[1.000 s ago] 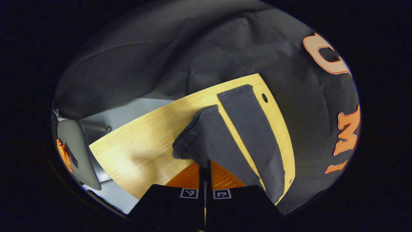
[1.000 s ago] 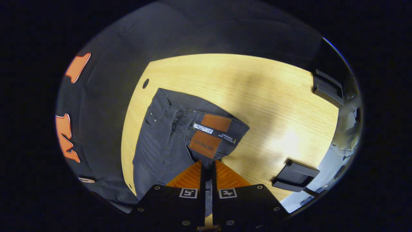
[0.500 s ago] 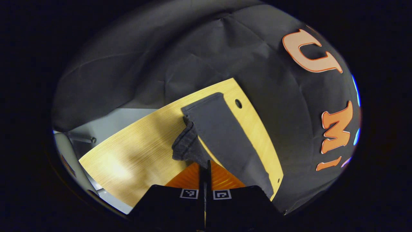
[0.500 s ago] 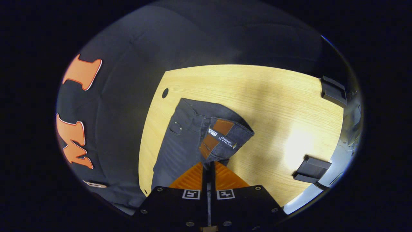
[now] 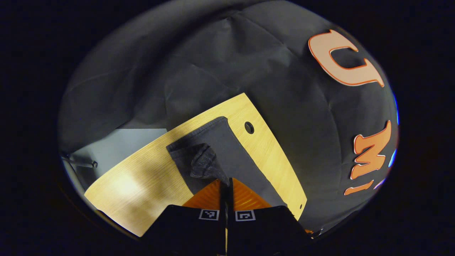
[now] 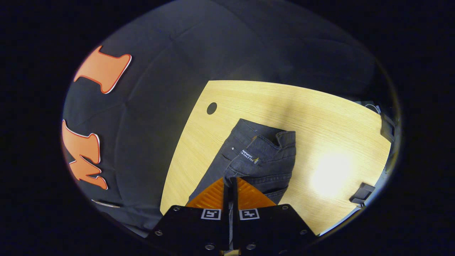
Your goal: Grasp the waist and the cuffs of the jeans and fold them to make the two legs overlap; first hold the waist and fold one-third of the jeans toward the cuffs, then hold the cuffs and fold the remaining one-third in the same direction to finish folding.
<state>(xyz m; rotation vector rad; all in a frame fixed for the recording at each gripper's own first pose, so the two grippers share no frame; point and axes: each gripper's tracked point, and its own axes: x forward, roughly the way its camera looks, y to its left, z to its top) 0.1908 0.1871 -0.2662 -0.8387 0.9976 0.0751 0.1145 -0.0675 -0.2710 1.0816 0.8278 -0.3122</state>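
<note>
Left gripper [image 5: 226, 183], jaws pressed together on a raised cuff [image 5: 205, 164] of the dark grey jeans [image 5: 227, 149], held just above the leg lying flat beneath. Jeans leg spread along the light wooden table [image 5: 142, 177], running toward the far corner, close to the table's edge and just beside a round hole [image 5: 249, 127] in the tabletop. Right gripper [image 6: 230, 181], jaws likewise closed, pinching the waist [image 6: 265, 156] of the jeans, with the waistband lifted and turned over onto the rest of the garment. Small white tag [image 6: 249, 155] visible on the folded-over waist; stitched seams and a rivet on the fabric beside it. In the right gripper view, jeans [image 6: 256, 160] near the middle of the table [image 6: 320, 117], a second round hole [image 6: 211, 108] nearby toward the table's left edge. Small dark fixtures [image 6: 362, 193] at the table's right edge, well apart from the garment. Black cloth wall [image 5: 199, 64] behind the table in both views; patch of pale floor [image 5: 121, 145] beyond the table in the left gripper view.
</note>
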